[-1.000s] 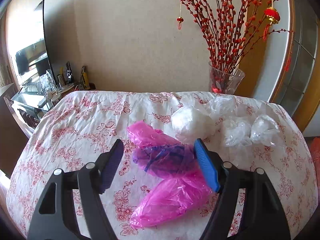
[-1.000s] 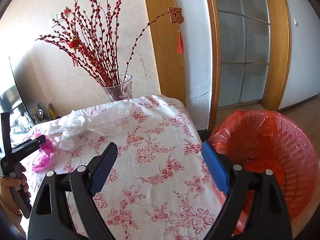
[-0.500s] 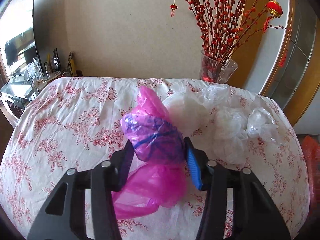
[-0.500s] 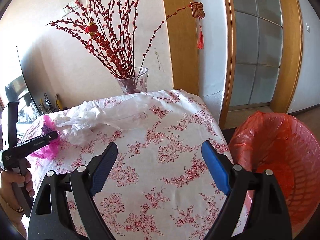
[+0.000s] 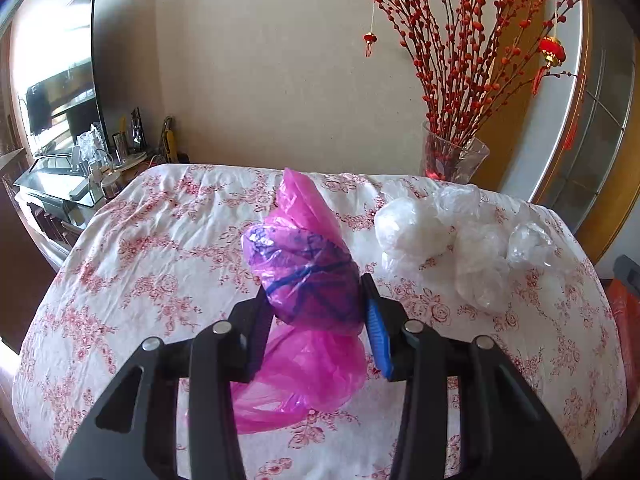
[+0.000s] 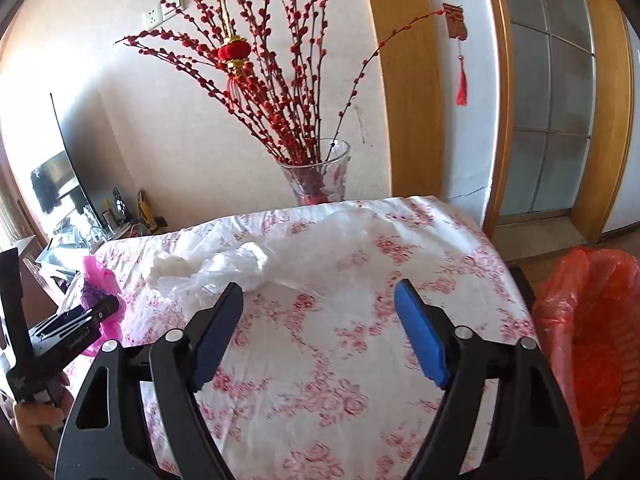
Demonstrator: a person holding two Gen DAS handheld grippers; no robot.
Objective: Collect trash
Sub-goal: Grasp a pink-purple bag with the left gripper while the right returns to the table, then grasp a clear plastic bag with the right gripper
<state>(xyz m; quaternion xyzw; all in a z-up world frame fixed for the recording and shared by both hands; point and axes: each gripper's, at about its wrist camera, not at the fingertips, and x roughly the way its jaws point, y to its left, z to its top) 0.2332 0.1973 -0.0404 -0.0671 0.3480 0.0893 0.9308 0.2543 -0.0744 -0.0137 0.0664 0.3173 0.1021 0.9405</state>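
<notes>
Gripper (image 6: 76, 332) label unreadable, prob. brand.

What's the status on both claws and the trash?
Left claw shut on pink bag, lifted off table. Right claw open, empty. White bags left on table. Bin at right, path clear.

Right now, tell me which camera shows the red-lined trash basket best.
The right wrist view: the red-lined trash basket stands beside the table's right edge, its opening visible. The left wrist view catches only a red sliver at the frame's right edge.
</notes>
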